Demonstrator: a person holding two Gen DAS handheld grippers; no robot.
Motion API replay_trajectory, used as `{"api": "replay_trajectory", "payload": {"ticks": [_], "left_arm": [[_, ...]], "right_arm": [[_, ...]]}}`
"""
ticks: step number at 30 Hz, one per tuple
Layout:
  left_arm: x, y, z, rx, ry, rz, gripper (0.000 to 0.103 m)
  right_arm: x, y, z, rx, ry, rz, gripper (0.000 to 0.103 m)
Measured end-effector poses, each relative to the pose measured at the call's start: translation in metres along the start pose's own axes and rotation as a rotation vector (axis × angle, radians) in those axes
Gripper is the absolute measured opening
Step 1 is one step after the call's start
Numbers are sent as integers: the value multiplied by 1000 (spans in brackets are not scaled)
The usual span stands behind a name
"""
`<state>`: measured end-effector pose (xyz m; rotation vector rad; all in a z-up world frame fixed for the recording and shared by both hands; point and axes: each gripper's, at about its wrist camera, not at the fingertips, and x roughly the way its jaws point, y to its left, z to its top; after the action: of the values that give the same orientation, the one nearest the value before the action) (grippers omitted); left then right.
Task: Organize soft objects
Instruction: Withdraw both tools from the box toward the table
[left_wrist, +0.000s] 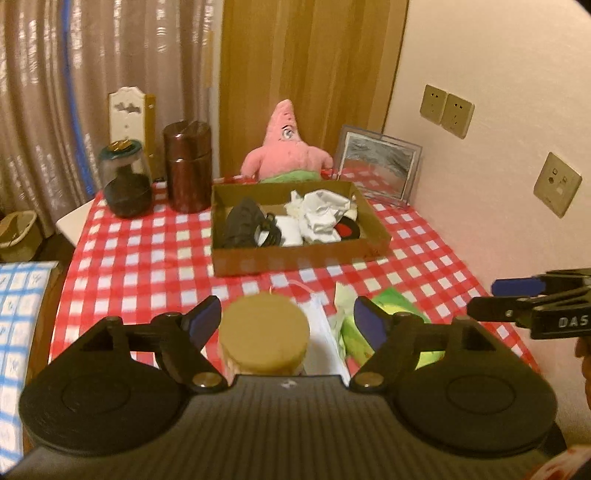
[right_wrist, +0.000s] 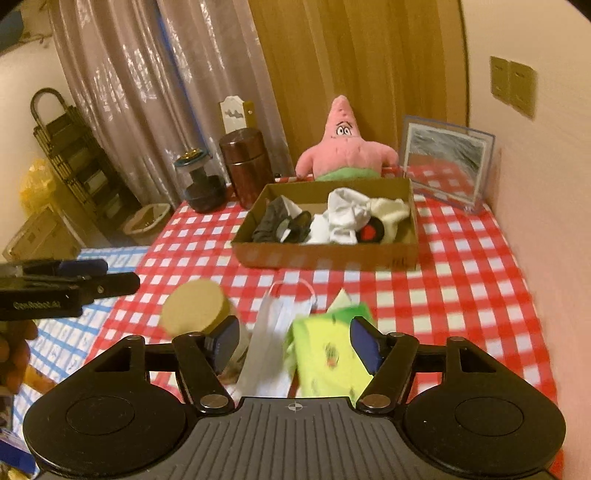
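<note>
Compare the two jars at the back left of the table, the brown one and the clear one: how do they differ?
The brown canister is opaque, glossy and straight-sided; the clear jar is see-through and bulges, with something dark showing inside. The brown canister stands taller than the clear jar. The brown canister's lid matches its body, while the clear jar has a dark lid with a gold ornament. Both stand upright on the checked tablecloth, left of the cardboard box.

Cardboard box (right_wrist: 325, 254) sits mid-table on the red-checked cloth, open top, holding a jumble of soft items: dark grey crumpled cloth (right_wrist: 271, 221) at left, white crumpled fabric (right_wrist: 347, 214) in the middle, cream piece (right_wrist: 391, 208) at right, a round black-and-red thing (right_wrist: 373, 230) (too small to identify). Pink star plush (right_wrist: 345, 147) sits upright just behind the box, facing forward, green shorts. Yellow-green sponge-like soft item (right_wrist: 328, 354) lies at the near table edge, beside a white flat strip (right_wrist: 266, 347).
</note>
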<state>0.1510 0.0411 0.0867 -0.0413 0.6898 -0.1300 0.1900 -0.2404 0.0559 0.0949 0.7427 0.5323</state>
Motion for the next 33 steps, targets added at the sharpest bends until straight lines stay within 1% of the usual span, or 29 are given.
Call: {"api": "replay_trajectory", "payload": {"ticks": [5, 12, 14, 18, 22, 33], "left_arm": [[-17, -4, -37, -61, 22, 13, 80], [-27, -14, -75, -85, 56, 52, 82], [-26, -17, -83, -87, 72, 49, 82], [-25, -21, -93, -91, 91, 60, 82], [-24, -24, -98, -91, 100, 63, 82], [-18, -30, -103, -87, 118, 52, 82]], "right_arm": [[-24, 5, -31, 24, -4, -5, 68], [-39, 7, -65, 16, 25, -27, 68], [-41, 5, -73, 20, 36, -31, 68], [-42, 3, -86, 25, 52, -38, 68], [-41, -2, -91, 39, 64, -45, 68], [-41, -5, -93, 50, 71, -52, 68]]}}
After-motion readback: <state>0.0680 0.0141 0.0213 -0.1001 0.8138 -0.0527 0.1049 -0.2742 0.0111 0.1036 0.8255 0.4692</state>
